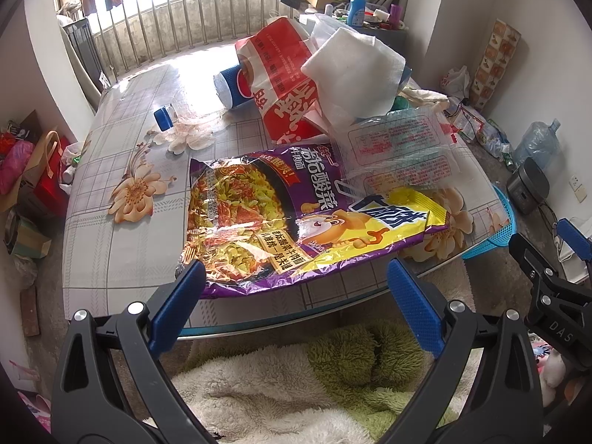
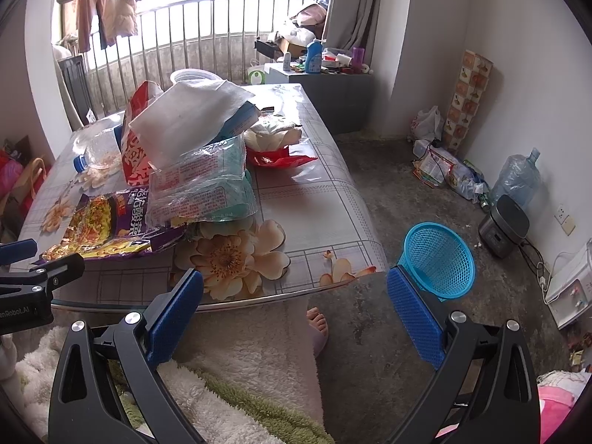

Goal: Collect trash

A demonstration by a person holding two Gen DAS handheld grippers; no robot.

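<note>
Trash covers the middle of the table [image 1: 122,259], and the piece that matters first is the large purple crinkled plastic noodle wrapper [image 1: 266,218] lying flat at the near edge. Its long axis runs across my view, left to right, with its near hem just overhanging the table rim. It lies straight ahead of my left tool [image 1: 296,303], slightly above the fingertips, and the left blue pad sits just at the wrapper's near left corner; I cannot tell whether it touches. My left tool is spread wide and holds nothing.

My right tool [image 2: 296,314] is also gaping and empty, pointing past the table's right corner toward the floor. From it the wrapper lies off to the left, well apart, so the left one is the nearer by far.

Behind the wrapper, a clear printed plastic bag [image 1: 403,148] overlaps its far right corner, with a white folded paper towel [image 1: 355,74] and a red-and-white plastic bag [image 1: 281,74] piled beyond.

A blue mesh plastic basket [image 2: 438,259] stands on the floor beside the table's right corner, just ahead of my right tool; I judge that is where the trash belongs.
</note>
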